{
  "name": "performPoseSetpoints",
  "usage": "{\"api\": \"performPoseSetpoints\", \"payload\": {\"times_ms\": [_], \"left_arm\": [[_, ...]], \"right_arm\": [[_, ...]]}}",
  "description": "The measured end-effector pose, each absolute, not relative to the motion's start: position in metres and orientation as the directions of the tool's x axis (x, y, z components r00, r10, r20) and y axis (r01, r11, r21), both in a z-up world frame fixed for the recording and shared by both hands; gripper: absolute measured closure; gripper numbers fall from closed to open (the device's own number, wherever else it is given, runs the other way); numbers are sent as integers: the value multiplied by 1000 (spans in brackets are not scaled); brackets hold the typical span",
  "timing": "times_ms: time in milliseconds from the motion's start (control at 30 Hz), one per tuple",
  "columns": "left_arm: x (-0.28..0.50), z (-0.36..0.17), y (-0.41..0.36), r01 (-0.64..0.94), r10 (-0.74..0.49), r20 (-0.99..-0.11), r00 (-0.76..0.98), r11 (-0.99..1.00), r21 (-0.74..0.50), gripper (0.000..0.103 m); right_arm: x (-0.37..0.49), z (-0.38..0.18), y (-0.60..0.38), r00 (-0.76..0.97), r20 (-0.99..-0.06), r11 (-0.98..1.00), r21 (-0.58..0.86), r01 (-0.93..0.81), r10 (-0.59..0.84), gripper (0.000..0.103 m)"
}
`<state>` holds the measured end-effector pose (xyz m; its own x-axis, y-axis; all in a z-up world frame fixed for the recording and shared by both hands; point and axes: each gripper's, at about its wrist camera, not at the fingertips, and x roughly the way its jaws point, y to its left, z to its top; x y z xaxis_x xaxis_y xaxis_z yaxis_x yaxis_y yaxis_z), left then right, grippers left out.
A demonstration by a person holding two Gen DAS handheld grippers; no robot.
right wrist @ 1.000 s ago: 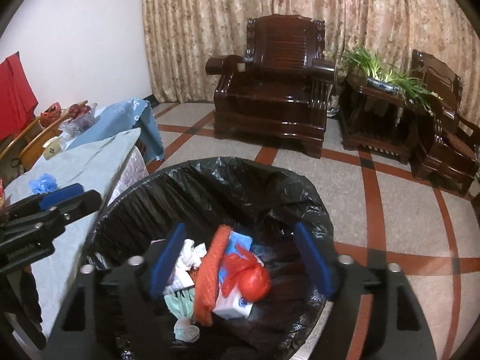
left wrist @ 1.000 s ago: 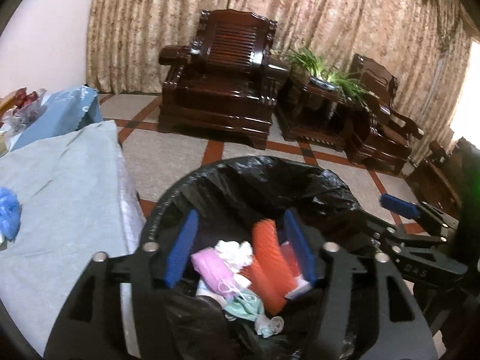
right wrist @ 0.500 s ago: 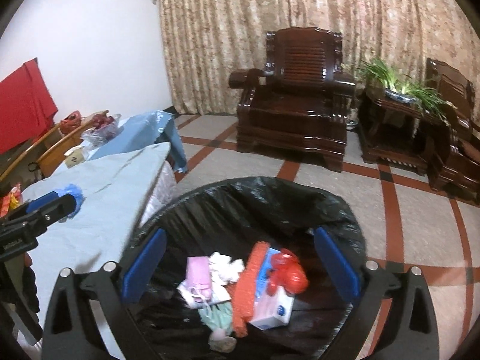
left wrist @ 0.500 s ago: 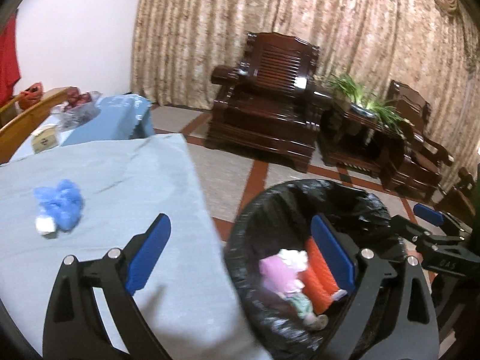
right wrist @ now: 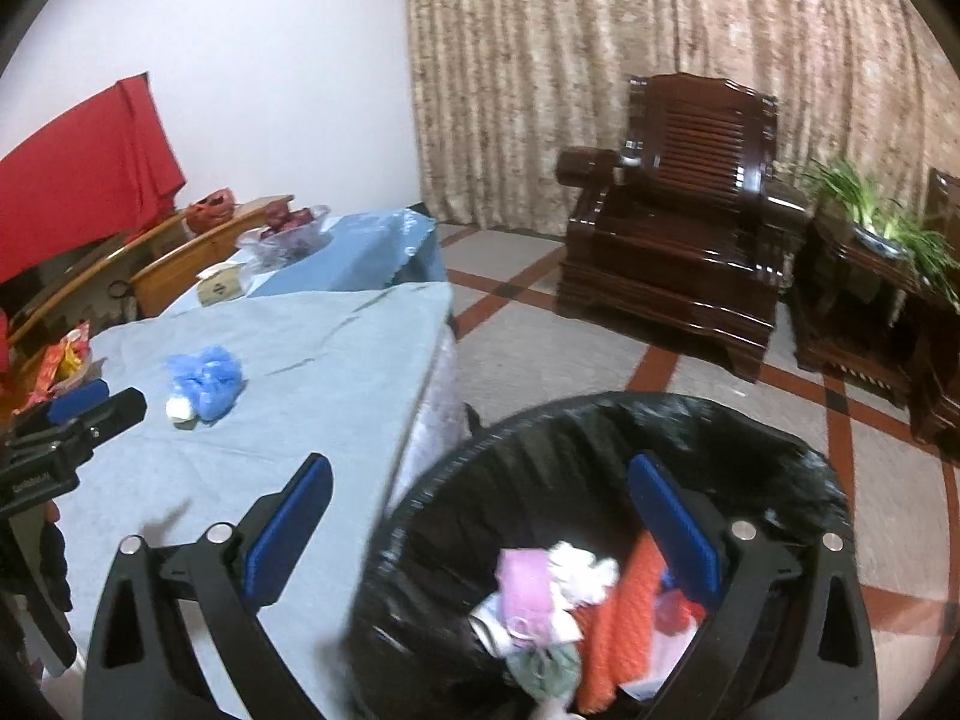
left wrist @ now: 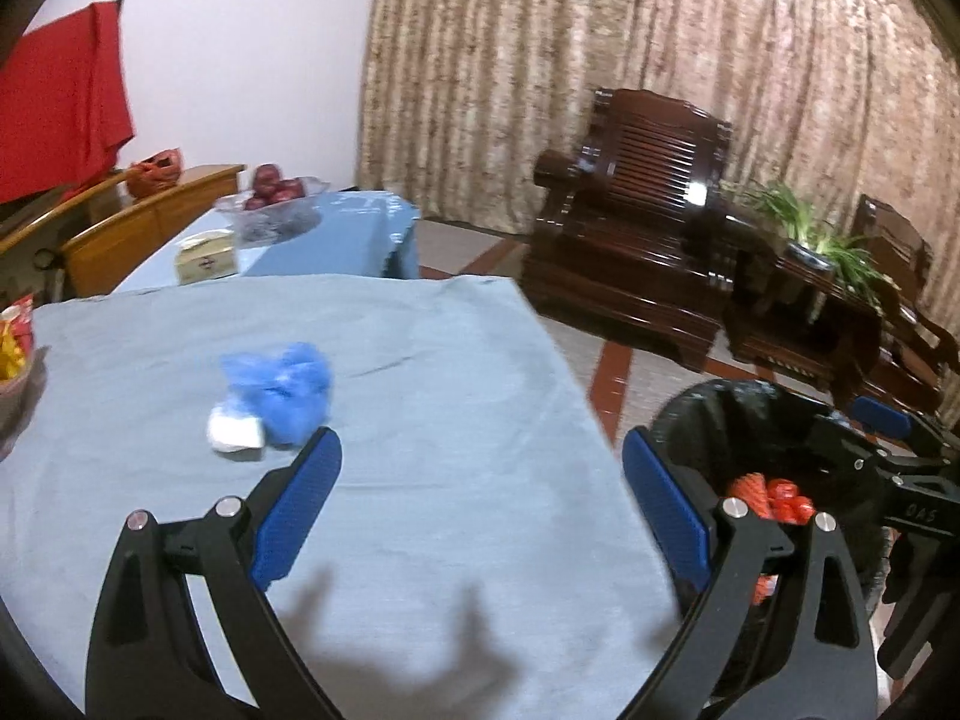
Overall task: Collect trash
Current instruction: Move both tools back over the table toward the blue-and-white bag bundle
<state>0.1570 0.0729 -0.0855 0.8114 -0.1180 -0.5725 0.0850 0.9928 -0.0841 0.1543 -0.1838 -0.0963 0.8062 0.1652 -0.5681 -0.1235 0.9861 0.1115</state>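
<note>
Blue-padded, the left hand-held gripper (left wrist: 480, 504) hangs wide and empty over the grey-clothed desk (left wrist: 420, 360), near a crumpled blue wrapper (left wrist: 279, 396). The right hand-held gripper (right wrist: 480, 534), equally wide, straddles the rim of the black-lined bin (right wrist: 750, 426) holding pink, white and orange trash (right wrist: 564, 588).

In your left wrist view, the trash bin (left wrist: 780, 420) at four o'clock is half hidden behind the gripper's right finger (left wrist: 666, 516). The snack packet (left wrist: 15, 342) at nine o'clock is cut by the edge. In your right wrist view, the bin's contents (right wrist: 570, 618) are motion-blurred; labels are unreadable.
</note>
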Motion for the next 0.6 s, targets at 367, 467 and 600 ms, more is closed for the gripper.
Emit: {"api": "performPoseSetpoints", "payload": {"times_ms": [367,467,600], "left_arm": [[170,-95,168,-75,30,-581,813,996,-53,11],[174,-101,187,-106,57,-586,808,993,-50,11],[183,-114,213,-143,88,-602,793,989,-44,11]], "right_arm": [[193,-102,-106,802,-549,971,107,-213,236,6],[206,-106,-86,795,-551,966,113,-232,255,6],[223,-114,-59,788,-552,960,111,-255,273,6]]}}
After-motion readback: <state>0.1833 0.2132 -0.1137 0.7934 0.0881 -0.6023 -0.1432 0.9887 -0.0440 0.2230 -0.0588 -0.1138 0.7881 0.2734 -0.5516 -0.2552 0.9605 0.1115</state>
